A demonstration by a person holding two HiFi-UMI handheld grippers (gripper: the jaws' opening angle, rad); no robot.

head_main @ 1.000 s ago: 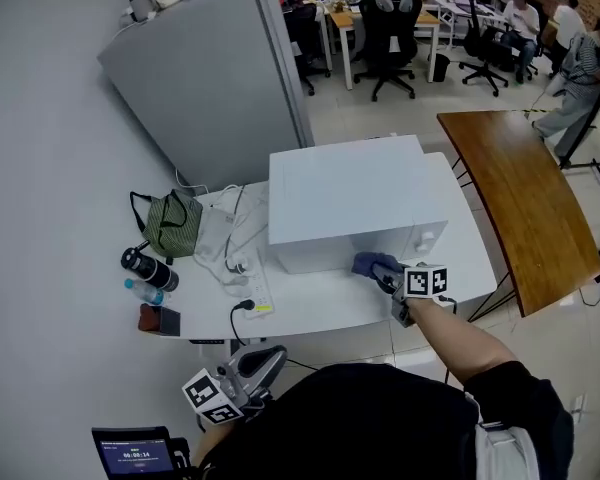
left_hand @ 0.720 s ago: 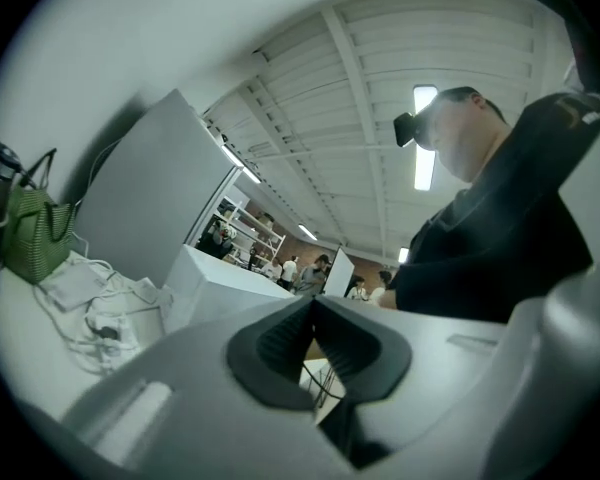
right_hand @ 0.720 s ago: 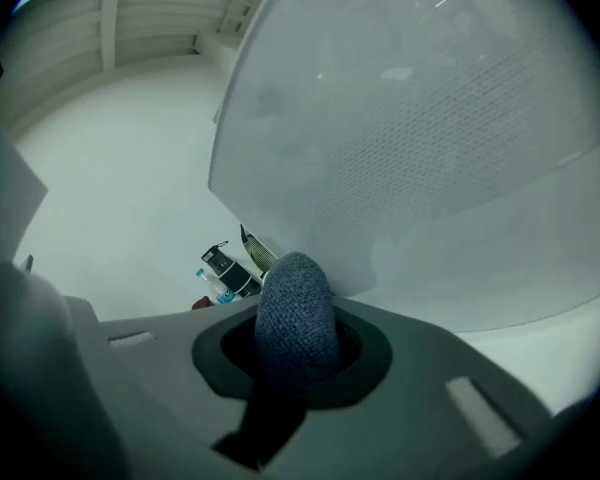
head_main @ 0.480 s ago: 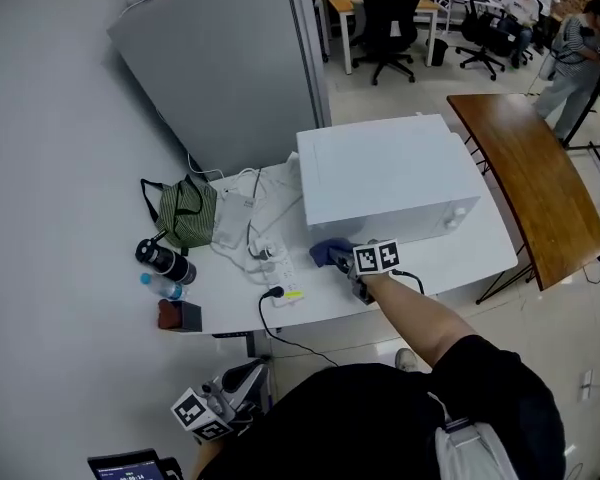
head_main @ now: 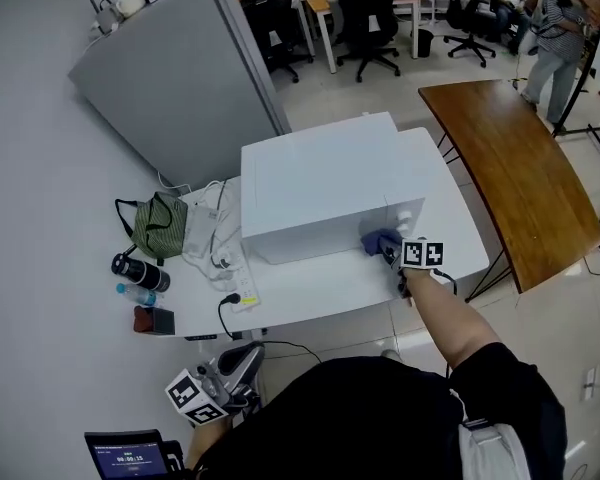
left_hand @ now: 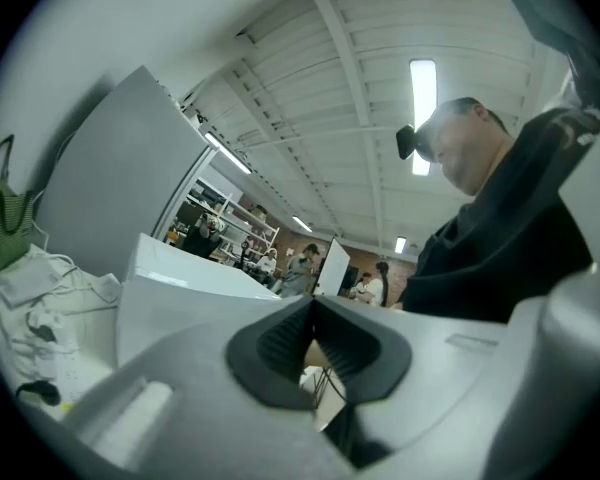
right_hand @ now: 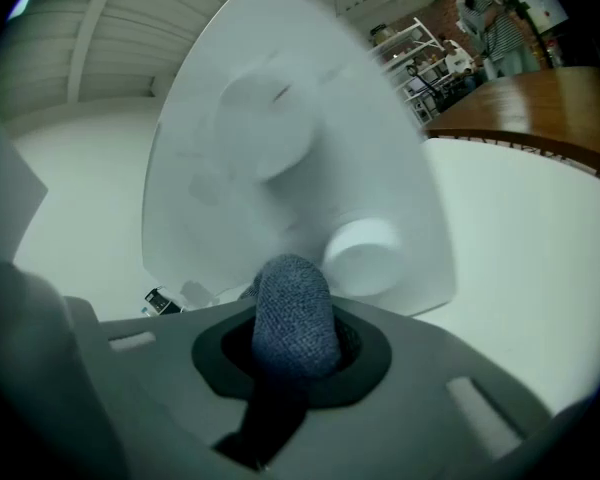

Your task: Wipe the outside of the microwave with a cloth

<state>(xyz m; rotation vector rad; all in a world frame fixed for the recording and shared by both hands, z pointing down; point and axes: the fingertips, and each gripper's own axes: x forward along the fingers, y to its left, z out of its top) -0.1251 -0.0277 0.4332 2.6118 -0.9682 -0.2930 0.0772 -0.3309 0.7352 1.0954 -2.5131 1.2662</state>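
The right gripper (head_main: 391,251) has its jaws clamped on the blue cloth (head_main: 379,240) and presses it on the front of the microwave (head_main: 315,193). Half a second ago the cloth was at the front's left part; now it is at the right end, beside the knobs (right_hand: 365,258). So one pass over the front seems nearly done. The left gripper (head_main: 248,358) hangs low, with its jaws together and empty.

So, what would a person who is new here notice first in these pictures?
First, the big white microwave in the middle of the white table. Next, the blue cloth, clamped in the right hand-held gripper, held at the microwave's front close to a round knob. The left hand-held gripper hangs low beside the person, shut and empty.
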